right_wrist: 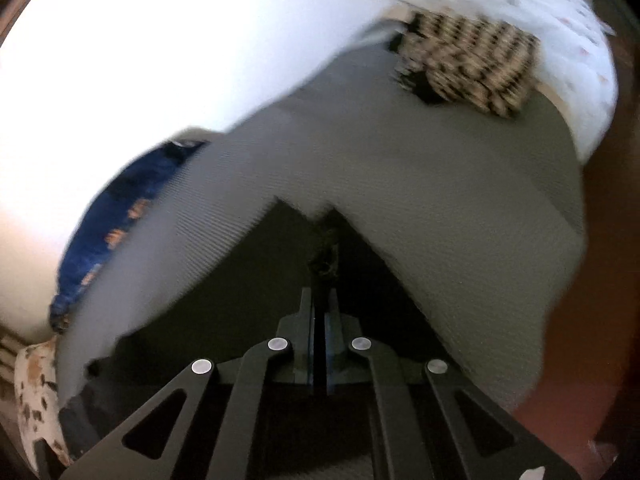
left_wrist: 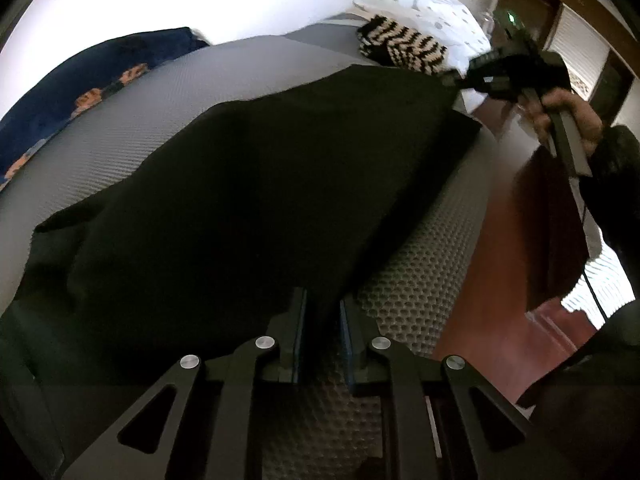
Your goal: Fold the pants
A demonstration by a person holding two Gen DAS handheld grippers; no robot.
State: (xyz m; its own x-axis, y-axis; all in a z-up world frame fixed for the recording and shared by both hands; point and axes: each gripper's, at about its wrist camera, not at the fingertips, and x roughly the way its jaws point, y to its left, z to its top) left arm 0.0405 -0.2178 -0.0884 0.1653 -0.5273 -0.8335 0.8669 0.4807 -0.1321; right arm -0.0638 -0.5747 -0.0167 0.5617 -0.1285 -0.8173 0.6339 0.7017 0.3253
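Note:
Black pants [left_wrist: 256,184] lie spread across a grey mat [left_wrist: 224,68], lifted at two ends. My left gripper [left_wrist: 322,300] sits at the near edge of the pants with its jaws narrowly apart and the black cloth between them. My right gripper [right_wrist: 322,292] is shut on a corner of the black pants [right_wrist: 256,280], which hang in a peak from its tips. In the left wrist view the right gripper [left_wrist: 452,80] holds the far right corner of the pants above the mat.
A black-and-cream striped folded garment [left_wrist: 400,46] and a white spotted cloth [left_wrist: 432,8] lie at the far end of the mat. A dark blue patterned cloth [left_wrist: 80,88] lies at the far left. Red-brown floor [left_wrist: 492,280] is beyond the mat's right edge.

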